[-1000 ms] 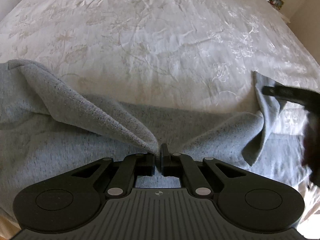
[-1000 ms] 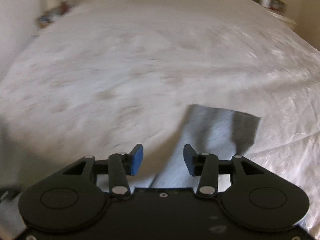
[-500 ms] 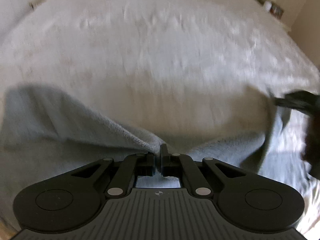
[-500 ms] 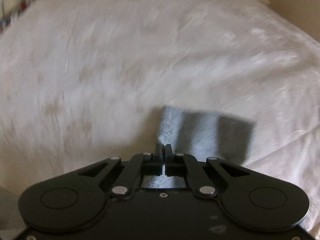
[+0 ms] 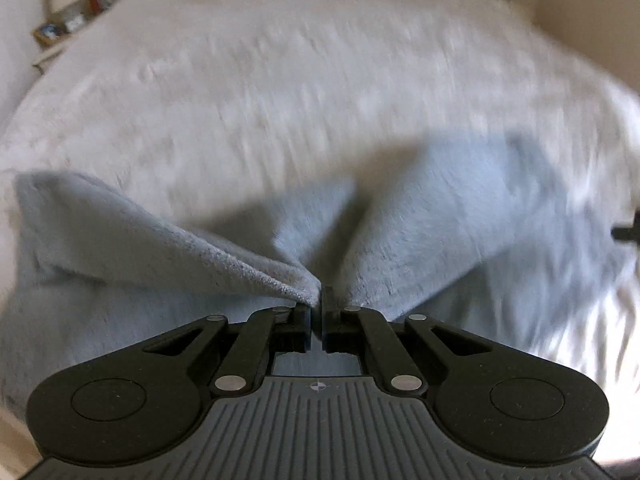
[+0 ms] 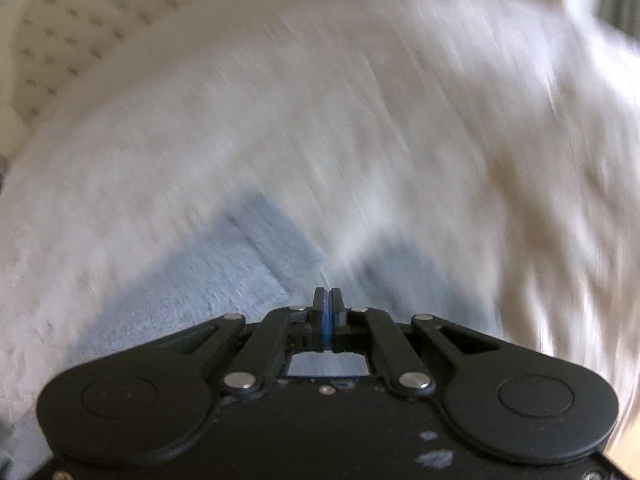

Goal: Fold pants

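Most of what I see in both wrist views is the bedspread (image 5: pixel 280 92), a pale, faintly patterned cover stretched wide and flat, which gives me a broad soft surface to fold on. Everything on it is smeared by motion blur, so I cannot read its finer detail.

Across the near part of it lie the pants (image 5: pixel 460 208), a light grey, fleecy knit that looks thick and limp. In the left wrist view they rise off the bed in two slack wings that meet at one pinched point, which tells me the cloth is being carried by an edge rather than lying flat.

That point sits in my left gripper (image 5: pixel 318 304), its jaws drawn together on a fold of the fabric.

My right gripper (image 6: pixel 328 296) is likewise pressed closed, blue pads together; grey cloth spreads away from its tips on both sides, so I judge it is clamped on another edge of the pants. With two grips, I reckon I am mid-fold, bringing one part over another.
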Demonstrator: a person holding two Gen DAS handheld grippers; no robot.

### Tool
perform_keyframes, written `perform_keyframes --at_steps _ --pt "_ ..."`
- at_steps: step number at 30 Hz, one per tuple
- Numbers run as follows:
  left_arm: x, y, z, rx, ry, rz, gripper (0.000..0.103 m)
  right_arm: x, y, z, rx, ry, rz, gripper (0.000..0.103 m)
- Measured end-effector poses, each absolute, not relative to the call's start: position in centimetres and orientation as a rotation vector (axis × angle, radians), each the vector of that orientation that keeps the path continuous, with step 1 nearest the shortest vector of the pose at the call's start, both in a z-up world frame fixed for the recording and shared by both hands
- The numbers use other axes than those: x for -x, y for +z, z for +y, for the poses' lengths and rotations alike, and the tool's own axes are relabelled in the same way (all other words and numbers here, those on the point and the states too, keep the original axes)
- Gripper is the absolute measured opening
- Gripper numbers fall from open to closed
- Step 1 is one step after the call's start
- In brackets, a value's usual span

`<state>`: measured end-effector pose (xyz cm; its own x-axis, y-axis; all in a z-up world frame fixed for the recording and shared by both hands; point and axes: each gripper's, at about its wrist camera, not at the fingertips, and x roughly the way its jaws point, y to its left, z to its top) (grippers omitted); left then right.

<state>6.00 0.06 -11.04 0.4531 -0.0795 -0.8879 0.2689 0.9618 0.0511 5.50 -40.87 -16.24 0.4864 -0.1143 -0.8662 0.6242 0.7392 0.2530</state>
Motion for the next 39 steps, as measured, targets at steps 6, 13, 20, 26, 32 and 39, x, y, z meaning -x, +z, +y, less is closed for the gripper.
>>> perform_keyframes --at_steps 6,13,20,26,32,39 --pt "-5.2 -12.4 -0.4 -0.181 -0.165 1.117 0.004 -4.3 -19.2 -40.1 -0.671 -0.399 0.960 0.019" --pt "-6.0 -12.1 -0.8 -0.175 -0.104 1.103 0.004 -10.4 -20.1 -40.8 -0.636 -0.300 0.906 0.049" --pt "-5.8 -12.4 -0.9 -0.134 -0.038 1.119 0.004 -16.3 -23.7 -43.4 -0.707 -0.355 0.994 0.049" --pt "-6.5 -10.5 -1.1 -0.139 -0.013 1.050 0.004 -16.9 -20.9 -43.8 -0.709 -0.241 0.916 0.012" --pt "-4.9 -8.4 -2.1 -0.173 -0.051 0.980 0.004 -10.2 -12.1 -44.5 -0.581 -0.218 0.730 0.012" --pt "-4.1 -15.4 -4.1 -0.271 -0.092 1.154 0.004 -2.3 -17.6 -46.9 -0.551 -0.445 0.969 0.012"
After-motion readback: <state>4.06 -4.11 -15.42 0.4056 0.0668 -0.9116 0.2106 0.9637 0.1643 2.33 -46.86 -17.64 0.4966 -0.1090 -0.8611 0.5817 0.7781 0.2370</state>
